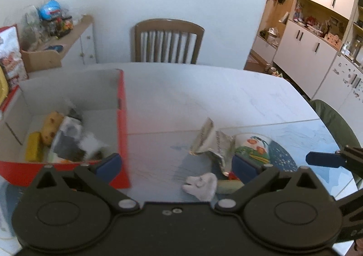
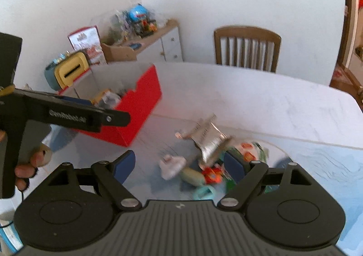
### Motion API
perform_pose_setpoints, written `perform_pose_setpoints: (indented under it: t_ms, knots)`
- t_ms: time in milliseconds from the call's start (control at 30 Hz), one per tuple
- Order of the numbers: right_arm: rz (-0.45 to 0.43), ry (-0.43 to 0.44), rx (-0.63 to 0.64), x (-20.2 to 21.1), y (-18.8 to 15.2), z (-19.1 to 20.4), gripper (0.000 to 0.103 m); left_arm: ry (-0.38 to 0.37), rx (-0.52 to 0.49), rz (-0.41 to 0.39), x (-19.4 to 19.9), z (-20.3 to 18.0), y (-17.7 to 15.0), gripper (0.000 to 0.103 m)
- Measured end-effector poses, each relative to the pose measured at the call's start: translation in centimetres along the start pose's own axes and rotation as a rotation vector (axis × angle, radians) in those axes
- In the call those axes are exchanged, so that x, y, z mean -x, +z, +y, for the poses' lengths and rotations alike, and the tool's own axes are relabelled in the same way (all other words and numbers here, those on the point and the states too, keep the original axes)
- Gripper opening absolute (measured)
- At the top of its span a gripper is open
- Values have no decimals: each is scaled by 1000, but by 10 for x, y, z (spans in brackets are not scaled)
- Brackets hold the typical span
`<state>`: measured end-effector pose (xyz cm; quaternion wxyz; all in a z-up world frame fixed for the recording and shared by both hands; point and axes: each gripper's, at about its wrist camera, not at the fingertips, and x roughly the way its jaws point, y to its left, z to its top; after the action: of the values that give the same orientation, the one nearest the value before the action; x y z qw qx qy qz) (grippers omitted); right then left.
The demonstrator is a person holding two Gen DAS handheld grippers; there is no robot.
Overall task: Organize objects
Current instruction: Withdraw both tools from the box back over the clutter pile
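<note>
my left gripper [image 1: 175, 165] stands wide, blue pads apart, nothing between them but bare tabletop. my right gripper [image 2: 185, 165] is wide as well, nothing clamped; the small heap of loose items shows in the gap between its fingers, lying on the table beyond the tips, not touching either pad as far as i can tell.

position of the heap: on the table [image 1: 204, 88], ahead and to the right of my left gripper, close by its right finger. the red box [image 1: 122, 119] sits to the left, its near corner just beside my left finger; box and heap are well apart, bare table between.

materials and shapes:
- crumpled foil wrapper [image 1: 212, 142]: silvery, creased, stands up in sharp folds, printed text along the edges.
- white plush piece [image 1: 202, 185]: soft, lumpy, matte.
- rounded item with orange flowers and green [image 1: 251, 147]: smooth, glossy, partly behind my right finger.
- in the right view, an orange-red toy [image 2: 212, 175] and a pale teal ring shape [image 2: 204, 192], both blurred.
- red box: cardboard, red outside, pale grey inside, open top; it holds a yellow block [image 1: 34, 149], a tan spotted plush [image 1: 51, 127] and a crinkled dark packet [image 1: 68, 140].
- table: pale, marbled, with a blue patterned patch under the heap.

in the right view, a hand [image 2: 27, 165] grips the handle of my left gripper.
</note>
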<state>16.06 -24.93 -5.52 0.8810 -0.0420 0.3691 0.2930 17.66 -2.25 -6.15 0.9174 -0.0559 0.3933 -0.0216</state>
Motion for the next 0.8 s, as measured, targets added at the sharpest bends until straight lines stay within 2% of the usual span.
perform_pose_setpoints:
  t_ms: [100,267,400,567,800]
  knots:
    - [17,-23,-11,-2,-8,-17,85,-32,9,26,-13,-5,-6,103]
    - [54,-43,-27,-13,-20,-42,85,-34,21,78,-36,-14,-20,103]
    - [97,-32,-27,-27,-30,-53,85,-30,-9,110,-51,-23,-30,103]
    - [125,-22,34,-43,-33,-57,85,-8,-83,131,-69,-33,-44,103]
    - [187,41,74,-66,-39,-60,80,-13,-90,153,-86,-33,-55,102]
